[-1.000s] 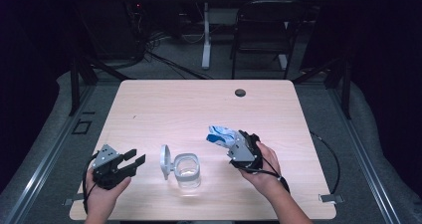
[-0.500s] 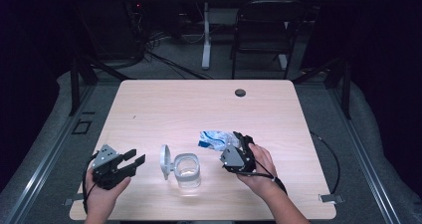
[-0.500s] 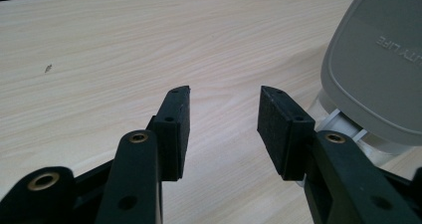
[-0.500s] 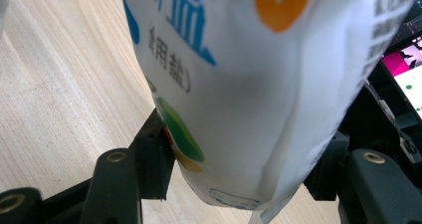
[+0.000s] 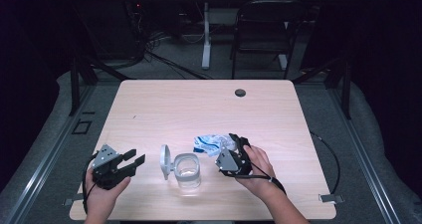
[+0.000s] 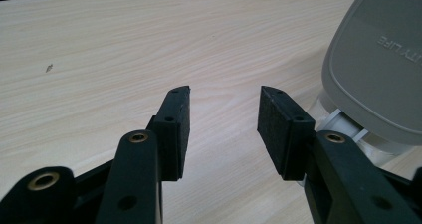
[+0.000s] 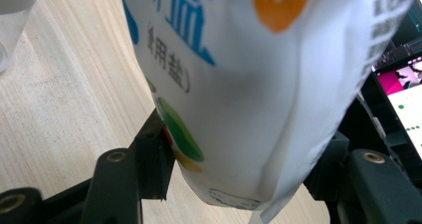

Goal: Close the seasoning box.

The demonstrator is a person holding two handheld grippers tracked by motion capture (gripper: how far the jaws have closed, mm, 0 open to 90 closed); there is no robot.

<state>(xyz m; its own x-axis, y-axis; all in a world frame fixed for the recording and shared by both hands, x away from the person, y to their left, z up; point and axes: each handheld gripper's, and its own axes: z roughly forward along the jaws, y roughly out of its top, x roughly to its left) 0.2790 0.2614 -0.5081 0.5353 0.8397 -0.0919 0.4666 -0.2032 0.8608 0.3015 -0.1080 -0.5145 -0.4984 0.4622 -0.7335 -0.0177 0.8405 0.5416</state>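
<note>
Resting at the table's (image 5: 149, 114) near left edge, the left gripper (image 5: 130, 163) held its fingers apart on nothing; beside it stood the clear container (image 5: 187, 170), lid (image 5: 165, 160) flipped open; right of that, the right gripper (image 5: 234, 145) clamped the salt bag (image 5: 210, 143).

Left gripper (image 5: 130, 163): black body, grey three-cornered top plate, ribbed black pads, brass-ringed screw holes.
Right gripper (image 5: 234, 143): black, grey plate, black cable trailing.
Right wrist: black strap (image 5: 276, 182).
</note>
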